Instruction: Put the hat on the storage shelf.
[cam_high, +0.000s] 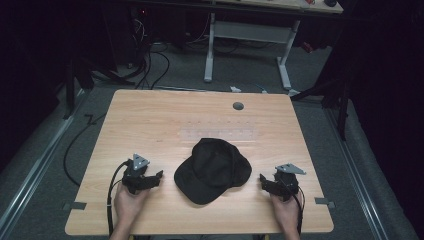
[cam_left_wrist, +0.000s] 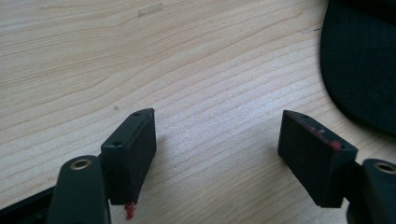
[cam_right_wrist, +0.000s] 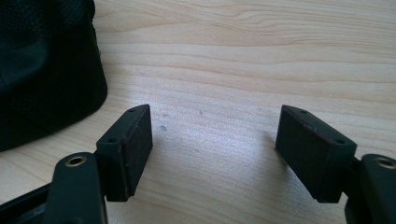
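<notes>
So far nothing is getting done: the black cap (cam_high: 213, 170) is lying untouched on the table (cam_high: 150, 120) while the left gripper (cam_high: 159, 176) and right gripper (cam_high: 262, 179) are waiting beside it, jaws wide apart and holding nothing.

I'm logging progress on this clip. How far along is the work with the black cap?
It looks barely begun. Done: nothing visible; the black cap lies flat on the table, untouched. In hand: the left gripper and right gripper rest on either side of the cap, jaws open and empty, pointing toward it. Left: closing in, gripping the cap and whatever handling follows.
</notes>
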